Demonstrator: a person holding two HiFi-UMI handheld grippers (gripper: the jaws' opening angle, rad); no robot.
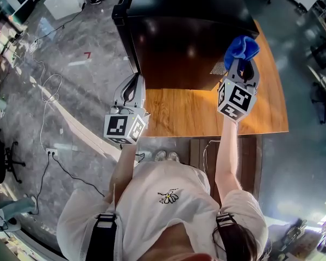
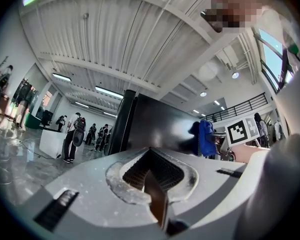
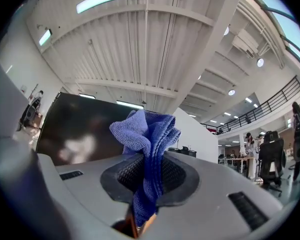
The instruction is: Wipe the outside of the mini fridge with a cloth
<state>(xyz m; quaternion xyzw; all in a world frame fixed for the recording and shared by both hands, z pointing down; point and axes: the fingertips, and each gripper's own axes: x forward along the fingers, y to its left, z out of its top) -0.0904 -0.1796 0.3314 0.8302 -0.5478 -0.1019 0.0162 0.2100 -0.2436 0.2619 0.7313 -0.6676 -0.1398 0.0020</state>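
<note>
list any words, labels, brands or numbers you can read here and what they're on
No readable text.
The left gripper and right gripper bear only black-and-white square markers, no letters.
The mini fridge shows no brand or label; the blue cloth is plain.

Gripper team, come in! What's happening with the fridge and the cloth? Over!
Left gripper shut, empty, beside black mini fridge. Right gripper shut on blue microfibre cloth at fridge's right front edge; contact unclear. Nothing in between.

Person (image 1: 152, 230) is wearing a white short-sleeved tee (image 1: 190, 216) with a small daisy print (image 1: 169, 197) on the chest. Black buckled straps (image 1: 102, 230) are running over both shoulders. White shoes (image 1: 166, 156) are showing too.
</note>
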